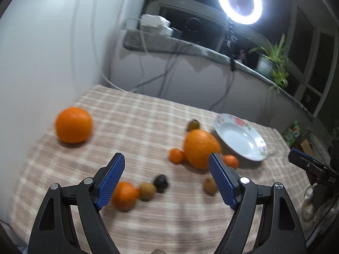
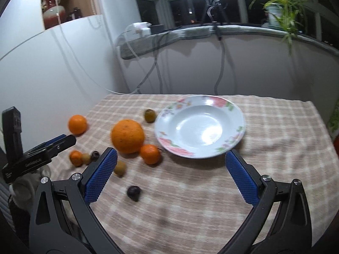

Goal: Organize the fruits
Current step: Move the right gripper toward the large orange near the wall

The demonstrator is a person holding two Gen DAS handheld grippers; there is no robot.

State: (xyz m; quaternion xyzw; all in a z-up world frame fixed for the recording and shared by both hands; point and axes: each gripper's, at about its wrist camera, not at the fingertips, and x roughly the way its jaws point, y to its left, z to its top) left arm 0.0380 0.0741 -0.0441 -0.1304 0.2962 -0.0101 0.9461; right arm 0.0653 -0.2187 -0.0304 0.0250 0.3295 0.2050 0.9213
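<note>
Both tools empty, jaws spread wide: left gripper (image 1: 166, 176) hovers over the near-left fruit cluster, right gripper (image 2: 170, 170) faces the plate (image 2: 233, 108). Plate is empty, floral rim, sits on the checked tablecloth (image 2: 275, 131). Fruit all loose on the cloth: big orange (image 2: 127, 136) just left of the plate, a small mandarin (image 2: 150, 154) touching or nearly touching it, a second orange (image 1: 73, 124) well apart at far left, brownish kiwi-like fruits (image 2: 120, 168) and a dark plum-like fruit (image 2: 134, 193) scattered near. Judgement: oranges are firm, fairly heavy, round, likely to roll; grip across the widest middle. Small dark fruit is probably soft; pinch lightly at the equator. Plate is ceramic, breakable; set fruit down, no dropping.
</note>
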